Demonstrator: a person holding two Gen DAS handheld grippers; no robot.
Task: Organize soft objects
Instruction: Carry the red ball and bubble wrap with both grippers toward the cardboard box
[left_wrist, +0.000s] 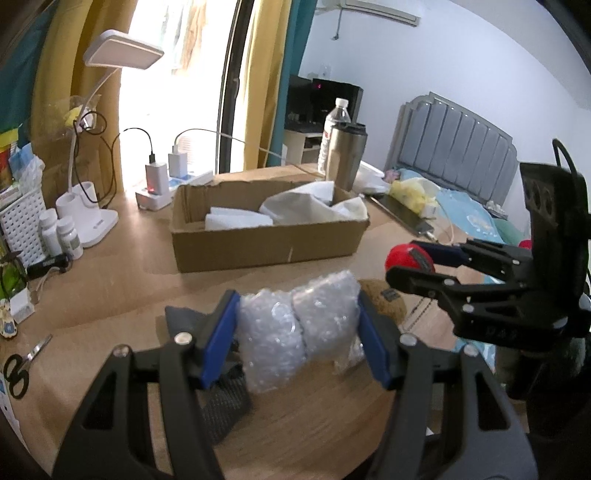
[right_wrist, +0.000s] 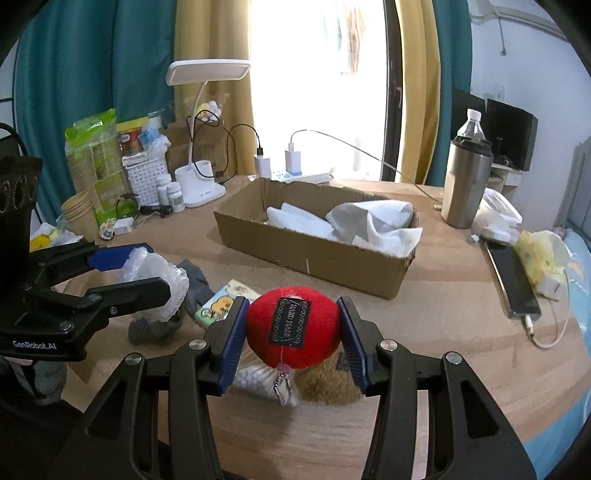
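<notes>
My left gripper (left_wrist: 299, 334) pinches the bubble wrap (left_wrist: 295, 325), my right gripper (right_wrist: 293, 339) clamps the red ball (right_wrist: 293, 328), both short of the cardboard box (right_wrist: 314, 254), a brown plush (right_wrist: 328, 384) below.

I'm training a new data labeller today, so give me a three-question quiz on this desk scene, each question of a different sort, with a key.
1. True or false: the left claw is closed on the bubble wrap bundle.
2. What does the right claw hold? A) a water bottle B) the red plush ball C) scissors
3. Fill in: the white cloths lie inside the ____.

Key
1. True; its blue pads press both sides of the bundle.
2. B; the ball, with a black label, sits between the pads.
3. cardboard box, open-topped, on the wooden desk.
</notes>
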